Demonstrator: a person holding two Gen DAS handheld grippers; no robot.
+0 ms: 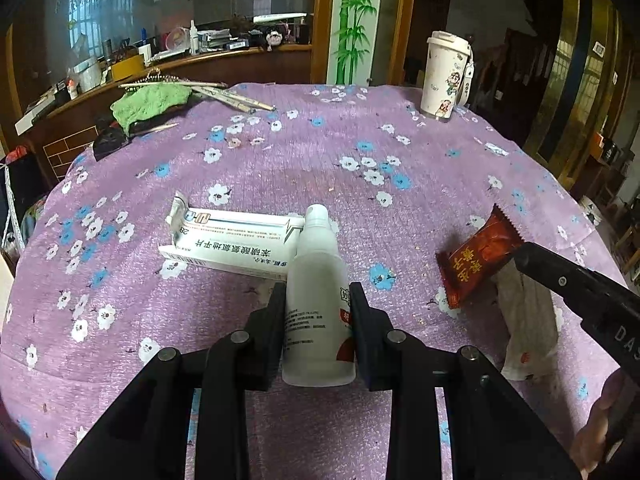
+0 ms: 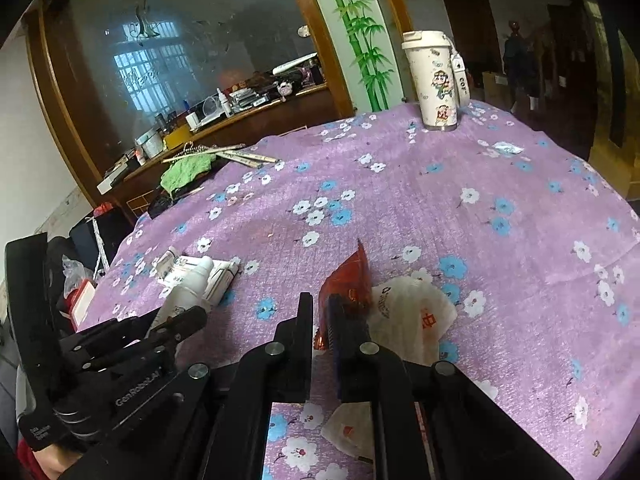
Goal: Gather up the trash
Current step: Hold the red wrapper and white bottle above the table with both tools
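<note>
My left gripper (image 1: 318, 296) is shut on a white plastic bottle (image 1: 318, 300) whose cap points away from me; the bottle's cap leans on a white medicine box (image 1: 232, 240) lying on the purple cloth. My right gripper (image 2: 322, 304) is shut on the near end of a red snack wrapper (image 2: 350, 276), which stands up between its fingers. A crumpled white paper wrapper (image 2: 408, 316) lies under and right of it. In the left wrist view the red wrapper (image 1: 478, 258) and the white wrapper (image 1: 528, 320) sit at the right beside the right gripper's finger. The left gripper (image 2: 180, 324) with the bottle (image 2: 186, 292) shows at the left of the right wrist view.
A white lidded cup (image 1: 444, 76) with cartoon stickers stands at the table's far edge. A green knitted piece with needles (image 1: 152, 104) lies at the far left. A small clear wrapper (image 1: 496, 149) lies at the far right. The flowered purple tablecloth (image 1: 280, 168) covers the round table.
</note>
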